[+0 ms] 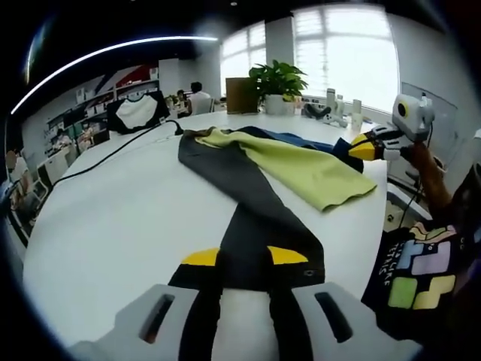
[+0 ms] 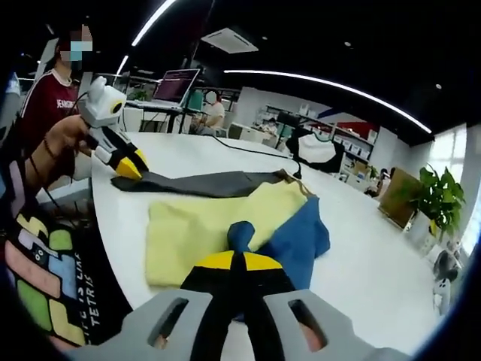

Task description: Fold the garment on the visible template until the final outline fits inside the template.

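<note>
Yellow, blue and dark grey garment [image 1: 278, 169] spread on the white table [image 1: 120, 226]. Left gripper [image 1: 244, 259] clamps the end of the grey sleeve [image 1: 263, 226]; right gripper [image 2: 239, 263] clamps the blue sleeve [image 2: 297, 237] at the opposite end of the garment.

This is an open-plan office. The white table [image 1: 128, 226] serves as the landmark. Beyond its far edge in the left gripper view, a potted plant [image 1: 278, 81] stands before bright windows [image 1: 346, 56], and a seated person [image 1: 198, 98] works at another desk. Left of the table, shelving [image 1: 90, 101] lines the wall. In the right gripper view, a monitor [image 2: 174, 85] stands on a desk behind the table, and long strip lights [image 2: 338, 86] cross the dark ceiling overhead.
</note>
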